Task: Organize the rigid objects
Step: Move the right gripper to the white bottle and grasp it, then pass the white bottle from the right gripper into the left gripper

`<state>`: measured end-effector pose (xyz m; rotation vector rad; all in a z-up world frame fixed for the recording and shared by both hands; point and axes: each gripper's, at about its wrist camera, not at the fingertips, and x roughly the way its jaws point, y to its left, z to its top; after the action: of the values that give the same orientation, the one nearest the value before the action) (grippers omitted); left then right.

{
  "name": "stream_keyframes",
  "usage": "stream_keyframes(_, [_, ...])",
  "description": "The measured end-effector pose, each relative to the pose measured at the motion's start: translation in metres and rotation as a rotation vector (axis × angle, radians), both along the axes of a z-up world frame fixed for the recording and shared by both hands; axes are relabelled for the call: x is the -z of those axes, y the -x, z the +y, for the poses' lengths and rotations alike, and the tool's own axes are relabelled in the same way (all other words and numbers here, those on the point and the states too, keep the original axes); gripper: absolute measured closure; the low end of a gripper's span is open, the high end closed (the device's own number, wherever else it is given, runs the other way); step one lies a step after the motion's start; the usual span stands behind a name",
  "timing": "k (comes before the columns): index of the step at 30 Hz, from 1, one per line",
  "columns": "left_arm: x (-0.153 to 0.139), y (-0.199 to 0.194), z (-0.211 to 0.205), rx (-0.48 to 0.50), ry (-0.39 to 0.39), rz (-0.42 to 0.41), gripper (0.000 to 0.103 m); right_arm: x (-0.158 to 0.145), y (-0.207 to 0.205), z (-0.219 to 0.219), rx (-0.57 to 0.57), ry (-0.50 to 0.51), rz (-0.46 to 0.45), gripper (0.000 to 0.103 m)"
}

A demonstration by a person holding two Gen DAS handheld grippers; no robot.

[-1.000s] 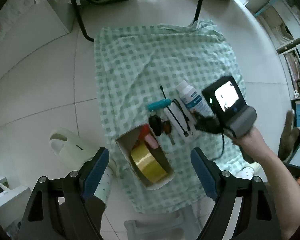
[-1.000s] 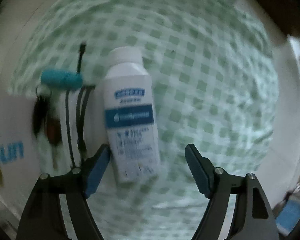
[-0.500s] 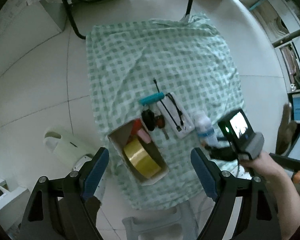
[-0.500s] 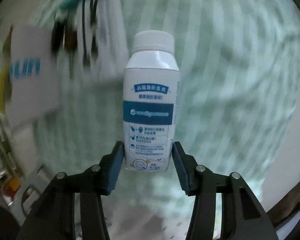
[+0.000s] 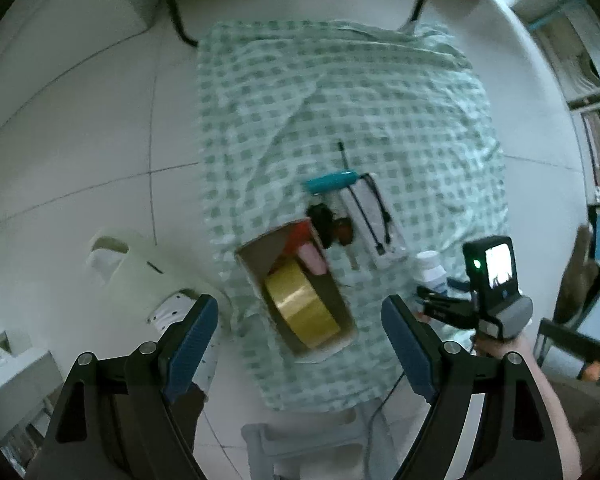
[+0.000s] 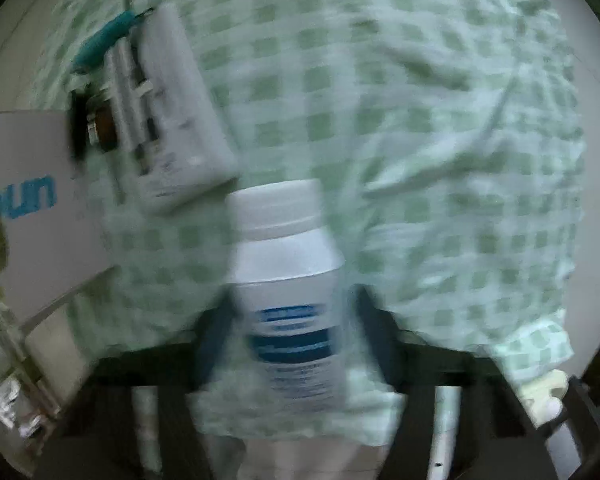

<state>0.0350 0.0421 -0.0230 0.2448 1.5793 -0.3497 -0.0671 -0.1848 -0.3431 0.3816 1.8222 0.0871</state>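
Observation:
A white bottle with a blue label stands cap-up between the fingers of my right gripper. The picture is blurred; the pads still flank and touch it while the jaws are opening slightly. In the left wrist view the bottle and right gripper are at the right edge of the green checked cloth. My left gripper hangs open and empty high above an open cardboard box. The box holds a yellow tape roll plus a pink and a red item.
Beside the box lie a teal-handled tool, dark keys and a white flat pack with a black cable. A cream slipper sits left on the tiled floor. Black chair legs stand at the top and a grey stool at the bottom.
My right gripper closed on the bottle, which lay beside the white pack. It lifted the bottle and carried it to the cloth's right edge. The left gripper hardly moved.

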Motion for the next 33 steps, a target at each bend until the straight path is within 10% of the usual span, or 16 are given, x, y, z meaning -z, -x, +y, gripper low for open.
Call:
stream_keyframes(7, [0.005,-0.001,0.002,-0.036,0.027,0.038,0.02,-0.065,0.008,0.028,-0.007,-0.065,-0.174,0.051])
stream_keyframes(21, [0.005,0.058,-0.044,0.359,0.01,-0.037,0.02,-0.192,0.001,0.017,0.123,-0.291,-0.476,0.051])
stream_keyframes(33, [-0.021,0.083,-0.03,0.49,0.21,-0.075,0.02,-0.256,0.012,0.01,0.232,-0.626,-0.628,0.051])
